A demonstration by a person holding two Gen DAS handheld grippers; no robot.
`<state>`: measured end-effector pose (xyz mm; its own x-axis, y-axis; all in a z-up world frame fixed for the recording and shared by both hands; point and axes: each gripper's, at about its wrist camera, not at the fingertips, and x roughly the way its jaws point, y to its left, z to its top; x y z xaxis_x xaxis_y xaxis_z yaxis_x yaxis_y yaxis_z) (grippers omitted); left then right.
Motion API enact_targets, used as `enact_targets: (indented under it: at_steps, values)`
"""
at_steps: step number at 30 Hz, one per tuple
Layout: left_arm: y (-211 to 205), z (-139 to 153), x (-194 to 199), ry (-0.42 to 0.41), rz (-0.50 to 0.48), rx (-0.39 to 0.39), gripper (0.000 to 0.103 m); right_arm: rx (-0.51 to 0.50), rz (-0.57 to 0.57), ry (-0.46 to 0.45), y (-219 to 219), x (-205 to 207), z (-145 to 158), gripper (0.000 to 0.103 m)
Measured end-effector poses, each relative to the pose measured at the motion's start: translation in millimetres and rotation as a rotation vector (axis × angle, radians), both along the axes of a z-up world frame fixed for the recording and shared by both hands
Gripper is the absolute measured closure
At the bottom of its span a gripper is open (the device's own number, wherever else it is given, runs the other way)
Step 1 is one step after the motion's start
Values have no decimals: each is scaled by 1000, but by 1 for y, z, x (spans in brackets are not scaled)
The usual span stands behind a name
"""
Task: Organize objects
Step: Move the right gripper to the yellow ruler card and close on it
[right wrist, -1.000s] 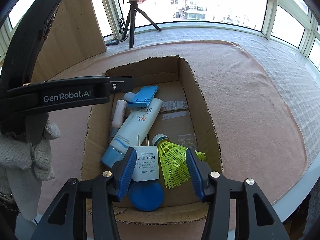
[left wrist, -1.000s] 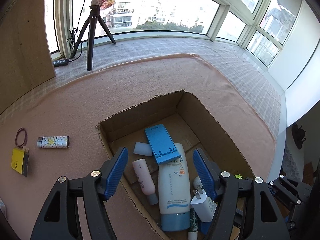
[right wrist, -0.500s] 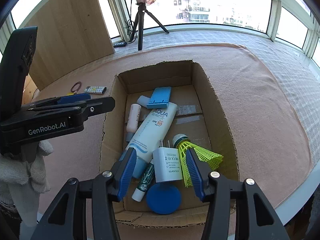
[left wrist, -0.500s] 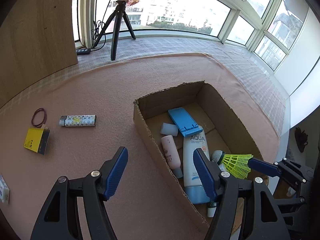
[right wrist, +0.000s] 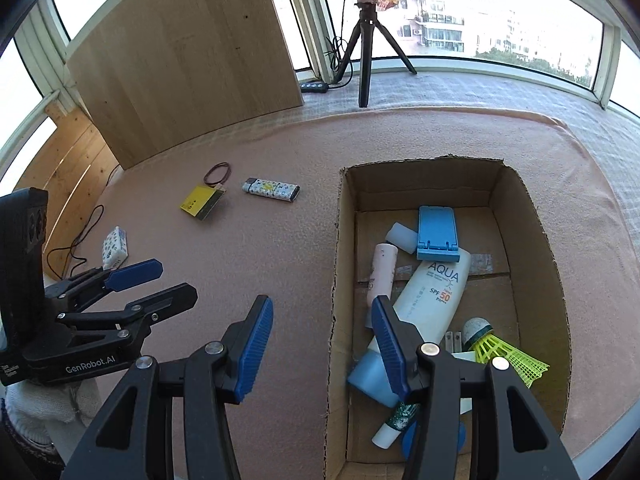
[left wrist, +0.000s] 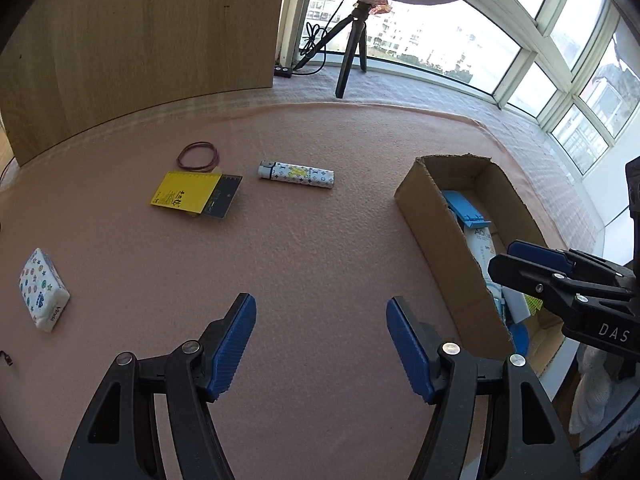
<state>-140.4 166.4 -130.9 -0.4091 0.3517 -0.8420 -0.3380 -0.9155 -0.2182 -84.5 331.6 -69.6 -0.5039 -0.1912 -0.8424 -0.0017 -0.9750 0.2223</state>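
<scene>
Corrugated cardboard box (right wrist: 536, 216) on fuzzy pink cloth (left wrist: 320, 240), both tools empty.

One cardboard box (right wrist: 340, 264), one sunscreen tube (right wrist: 428, 300), one blue phone stand (right wrist: 437, 232), one pink bottle (right wrist: 382, 272), one yellow shuttlecock (right wrist: 500, 350), one patterned lighter (left wrist: 296, 175), one yellow notepad (left wrist: 188, 192), one rubber band (left wrist: 199, 156), one tissue pack (left wrist: 42, 288), two grippers, one tripod (right wrist: 366, 40).

Cardboard box (right wrist: 536, 216) (open-topped), part-filled
</scene>
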Motion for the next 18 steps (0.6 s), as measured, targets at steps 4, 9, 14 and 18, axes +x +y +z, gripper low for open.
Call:
enact_targets:
  at_steps: [4, 9, 14, 18]
  values:
    - [-39, -4, 8, -1, 56, -16, 32, -29, 47, -12, -24, -27, 1, 55]
    - [-86, -10, 21, -17, 122, -11, 32, -46, 117, -35, -56, -69, -2, 55]
    - [-127, -15, 30, -30, 183, -5, 32, -91, 172, -120, -86, -121, -19, 56]
    - [-153, -18, 37, -36, 220, -11, 32, -120, 182, -167, -107, -157, -36, 56]
